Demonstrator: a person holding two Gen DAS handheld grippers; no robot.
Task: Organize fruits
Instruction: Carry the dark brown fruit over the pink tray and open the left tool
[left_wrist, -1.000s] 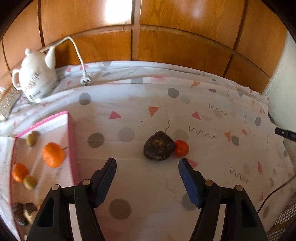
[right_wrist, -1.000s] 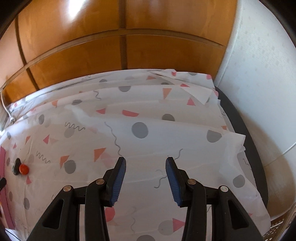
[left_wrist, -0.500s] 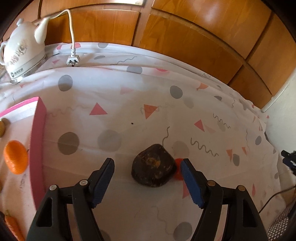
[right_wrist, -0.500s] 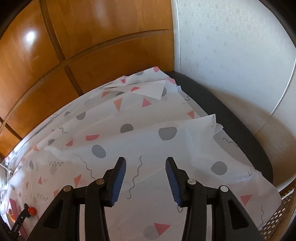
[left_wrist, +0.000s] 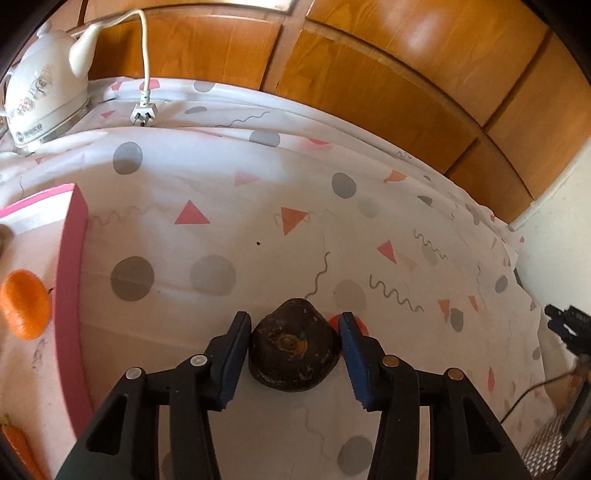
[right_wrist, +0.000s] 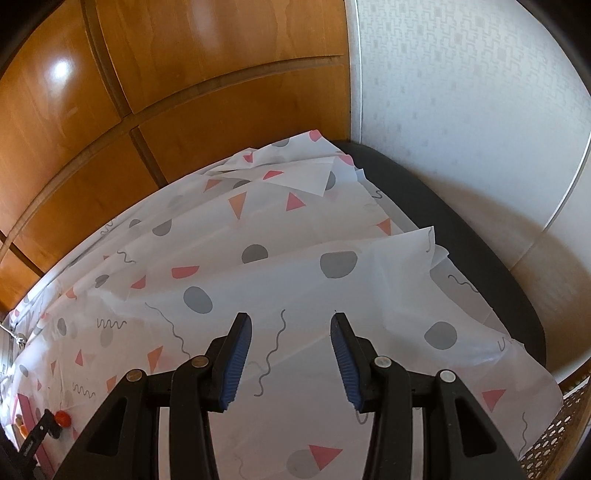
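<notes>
Two tongs (left_wrist: 293, 345), one dark fruit (left_wrist: 293, 350)

Glossy wood panelling (left_wrist: 369, 81), thin printed cloth (left_wrist: 221, 192), matt dark fruit (left_wrist: 293, 350).

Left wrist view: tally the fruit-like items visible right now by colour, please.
Dark brown: 1, the dark fruit between the left gripper pads.
Red: 1, the small red fruit behind it.
Orange: 2, one round orange fruit and one carrot-like piece in the pink tray.
Total: 4
</notes>
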